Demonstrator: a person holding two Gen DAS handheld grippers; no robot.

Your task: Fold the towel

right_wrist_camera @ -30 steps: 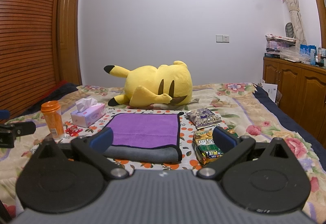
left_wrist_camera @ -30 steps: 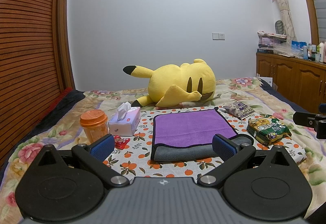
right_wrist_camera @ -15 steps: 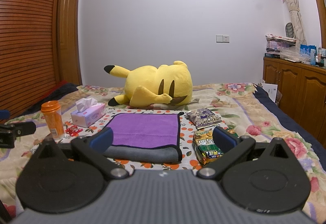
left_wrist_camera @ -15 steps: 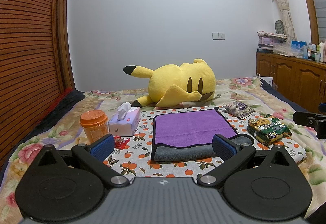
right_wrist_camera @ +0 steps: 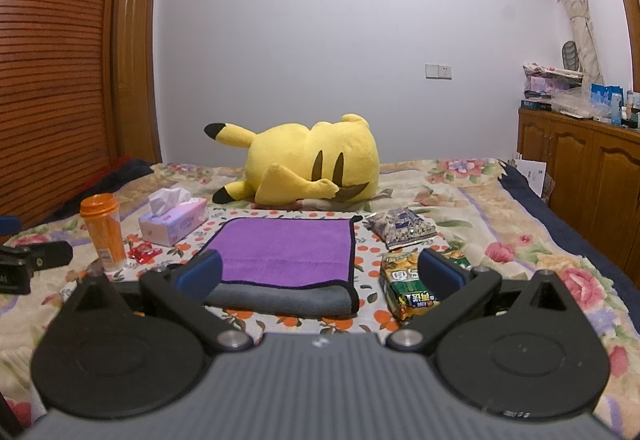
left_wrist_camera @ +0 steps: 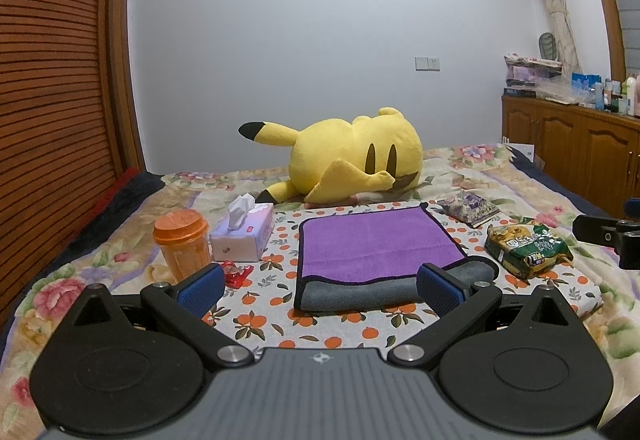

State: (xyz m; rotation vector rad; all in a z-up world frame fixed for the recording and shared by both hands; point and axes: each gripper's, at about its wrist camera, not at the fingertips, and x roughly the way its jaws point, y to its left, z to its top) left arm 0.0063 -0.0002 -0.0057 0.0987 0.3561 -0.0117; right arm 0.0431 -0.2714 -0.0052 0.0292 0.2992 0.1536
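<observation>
The purple and gray towel (left_wrist_camera: 376, 244) lies flat on the bed between the tissue box (left_wrist_camera: 243, 236) and the snack bag (left_wrist_camera: 527, 247), looks soft, light and floppy, so pinch its near corners; both the left gripper (left_wrist_camera: 320, 286) and right gripper (right_wrist_camera: 320, 272) have jaws spread wide, holding nothing

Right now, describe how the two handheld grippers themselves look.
The left gripper and right gripper look alike: a ribbed grey body, two round black discs, black linkage arms with silver pivot bolts, and fingers faced with textured blue pads. A small cross-shaped mark sits at the body's front edge. No cables or sleeves show.
</observation>
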